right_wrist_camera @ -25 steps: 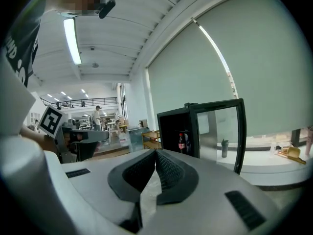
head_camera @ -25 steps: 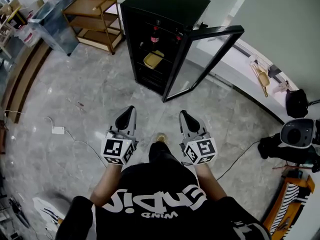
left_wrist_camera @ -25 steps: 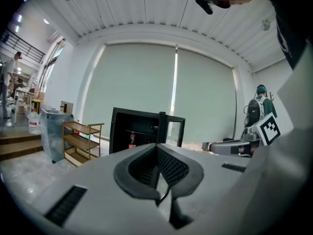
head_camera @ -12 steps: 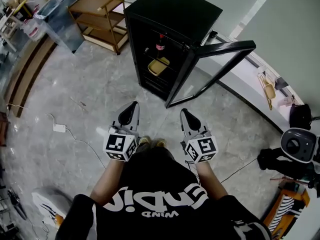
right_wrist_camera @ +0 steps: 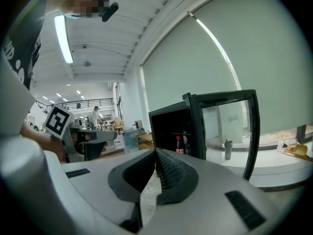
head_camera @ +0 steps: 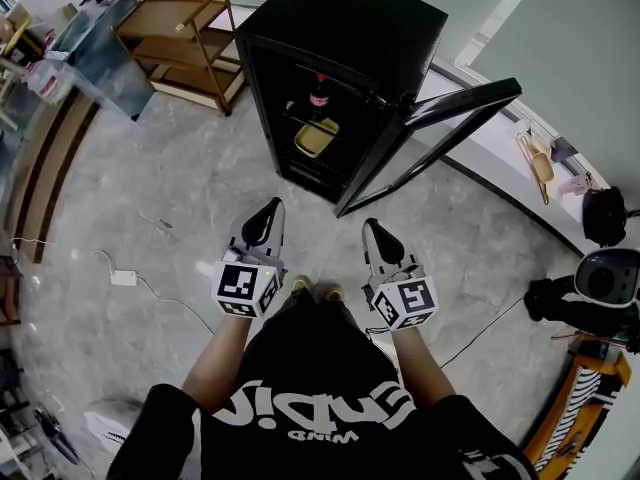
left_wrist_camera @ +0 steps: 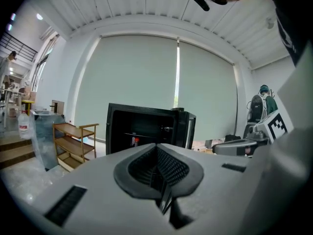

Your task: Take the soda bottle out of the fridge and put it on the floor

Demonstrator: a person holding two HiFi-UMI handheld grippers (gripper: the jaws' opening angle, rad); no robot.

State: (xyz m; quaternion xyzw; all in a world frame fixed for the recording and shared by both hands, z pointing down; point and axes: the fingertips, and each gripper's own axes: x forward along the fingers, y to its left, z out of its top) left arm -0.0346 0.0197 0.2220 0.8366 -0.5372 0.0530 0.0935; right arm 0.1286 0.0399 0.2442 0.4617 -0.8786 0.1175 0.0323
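It looks like the approach is under way. At lower centre, the left gripper (head_camera: 268,213) and right gripper (head_camera: 375,233) are keeping their jaws pressed together, holding nothing. At upper centre, the bottle (head_camera: 319,96) is sitting on the open fridge's (head_camera: 350,23) top shelf. The next move probably calls for stepping closer and spreading one pair of jaws.

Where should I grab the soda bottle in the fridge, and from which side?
Probably the body of the soda bottle, below its cap, coming straight in from the front: it stands upright on the upper shelf of the fridge, and the door is swung open to the right.
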